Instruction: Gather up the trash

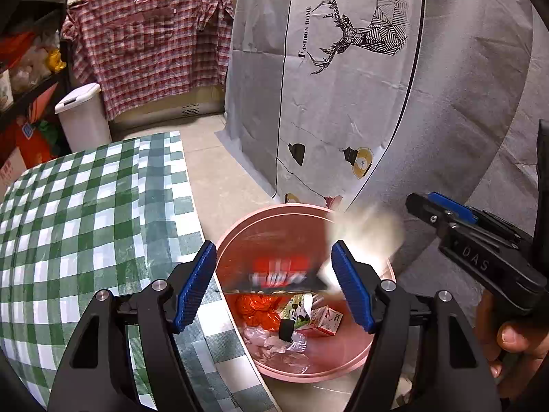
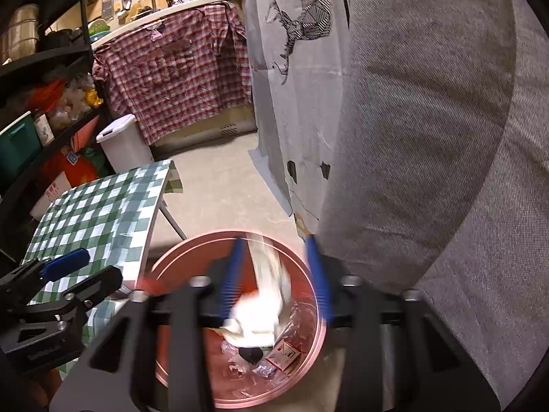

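Observation:
A pink round bin (image 1: 343,367) stands on the floor beside the table; it also shows in the right wrist view (image 2: 308,353). It holds an orange bag (image 1: 257,309), a panda carton (image 1: 302,312), a small red-and-white box (image 1: 326,322) and clear plastic (image 1: 274,343). My left gripper (image 1: 274,288) is open above the bin, and a blurred red-and-black wrapper (image 1: 278,274) is in mid-air between its fingers. My right gripper (image 2: 279,281) is open above the bin, and a blurred white piece of trash (image 2: 264,305) is falling between its fingers.
A table with a green checked cloth (image 1: 85,223) stands left of the bin. A grey cloth with a deer print (image 1: 343,68) hangs to the right. A white lidded bin (image 1: 82,120) and a plaid shirt (image 1: 147,41) are at the back, shelves at the left.

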Available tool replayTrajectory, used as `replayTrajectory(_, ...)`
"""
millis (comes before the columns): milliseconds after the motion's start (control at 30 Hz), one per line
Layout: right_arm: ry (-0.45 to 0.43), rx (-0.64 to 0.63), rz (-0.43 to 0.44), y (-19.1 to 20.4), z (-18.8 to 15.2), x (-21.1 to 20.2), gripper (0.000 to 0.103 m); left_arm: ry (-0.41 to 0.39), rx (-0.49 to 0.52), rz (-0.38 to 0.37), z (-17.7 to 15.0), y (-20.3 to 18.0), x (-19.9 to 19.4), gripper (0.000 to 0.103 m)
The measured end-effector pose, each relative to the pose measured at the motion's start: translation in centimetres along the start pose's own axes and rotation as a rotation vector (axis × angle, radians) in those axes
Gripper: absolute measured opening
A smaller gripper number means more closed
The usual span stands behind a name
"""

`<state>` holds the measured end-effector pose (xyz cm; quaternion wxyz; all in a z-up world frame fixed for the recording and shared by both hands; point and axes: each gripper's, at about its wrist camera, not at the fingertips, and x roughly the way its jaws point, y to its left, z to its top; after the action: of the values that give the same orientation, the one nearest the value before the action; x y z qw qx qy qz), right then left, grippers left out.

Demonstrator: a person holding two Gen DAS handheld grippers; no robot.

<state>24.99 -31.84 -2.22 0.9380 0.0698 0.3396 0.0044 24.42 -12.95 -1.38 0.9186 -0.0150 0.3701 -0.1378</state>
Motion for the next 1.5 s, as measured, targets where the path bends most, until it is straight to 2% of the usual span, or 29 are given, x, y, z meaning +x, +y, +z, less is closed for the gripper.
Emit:
replayTrajectory(133, 0.003, 0.005, 0.007, -0.2, -0.3, -0.5, 0.05, -0.009, 0.007, 0.005, -0.1, 0.2, -0.7, 0.069)
replayTrajectory(300, -0.032, -0.02, 0.002, 0.1, -0.8, -3.1, 0.073, -0.048, -0.002, 0.026, -0.8, 0.4, -3.0, 0.076)
replayTrajectory(367, -0.053, -0.019, 0.002, 0.3, -1.1, -5.2, 0.081, -0.069, -0.005, 0.044, -1.2, 0.3, -4.5, 0.076)
replayTrajectory(500, -0.104, -0.02, 0.015, 0.4, -1.8, -9.5, 0.089, -0.115, -0.05, 0.06, -2.5, -0.1, -8.2, 0.085)
replayTrajectory(667, -0.171, -0.065, -0.01, 1.1, -3.6, -15.2, 0.097, -0.146, -0.053, 0.111, -5.6, -0.7, -12.1, 0.091)
replayTrajectory(767, -0.18, -0.049, -0.026, 0.7, -5.0, -17.8, 0.097, -0.152, -0.061, 0.131, -7.3, -0.8, -14.3, 0.091)
replayTrajectory(833, -0.172, -0.027, -0.026, 0.5, -5.8, -19.0, 0.098, -0.151, -0.06, 0.172, -8.5, -1.0, -15.9, 0.094)
replayTrajectory(1067, -0.156, -0.042, -0.062, 1.5, -9.0, -22.5, 0.098, -0.138, -0.076, 0.183, -11.6, -1.7, -19.8, 0.096)
replayTrajectory(1267, -0.128, -0.042, -0.064, 2.3, -11.3, -23.9, 0.098, -0.105, -0.103, 0.187, -14.0, -2.1, -21.0, 0.096)
replayTrajectory(1500, -0.114, -0.097, -0.076, 3.3, -12.0, -23.6, 0.098, -0.097, -0.108, 0.213, -14.4, -1.8, -21.1, 0.096)
